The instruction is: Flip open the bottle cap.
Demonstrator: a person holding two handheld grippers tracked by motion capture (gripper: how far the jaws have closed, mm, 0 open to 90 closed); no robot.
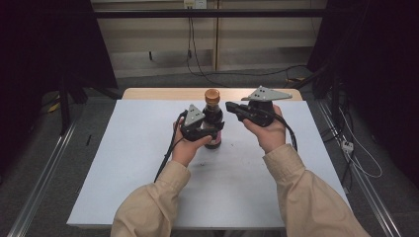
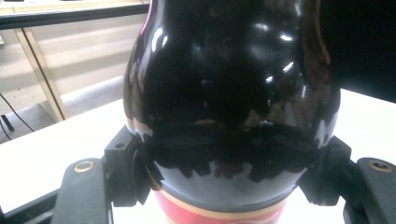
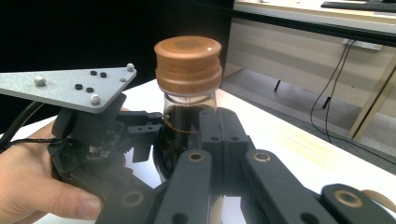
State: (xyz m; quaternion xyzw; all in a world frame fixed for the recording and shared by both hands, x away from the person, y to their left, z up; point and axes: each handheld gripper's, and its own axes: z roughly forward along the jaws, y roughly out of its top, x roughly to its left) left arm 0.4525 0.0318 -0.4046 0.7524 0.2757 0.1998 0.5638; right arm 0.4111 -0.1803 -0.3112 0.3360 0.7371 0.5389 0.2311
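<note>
A dark glass bottle (image 1: 214, 116) with a brown cap (image 1: 212, 95) stands upright on the white table top (image 1: 133, 168). My left gripper (image 1: 211, 132) is shut around the bottle's belly, just above a red label. In the left gripper view the bottle (image 2: 233, 70) bulges out between the two pads. My right gripper (image 1: 230, 106) hovers to the right of the bottle's neck, pointing at it. Its jaws (image 3: 223, 135) are shut together with nothing between them, just short of the glass below the cap (image 3: 188, 60). The left gripper (image 3: 144, 131) and its hand also appear in the right gripper view.
A strip of wooden table (image 1: 163, 93) runs along the far edge of the white sheet. Cables (image 1: 197, 64) trail over the floor behind, and more cable (image 1: 363, 165) lies to the right. Metal rails (image 1: 44, 173) and dark curtains flank the table.
</note>
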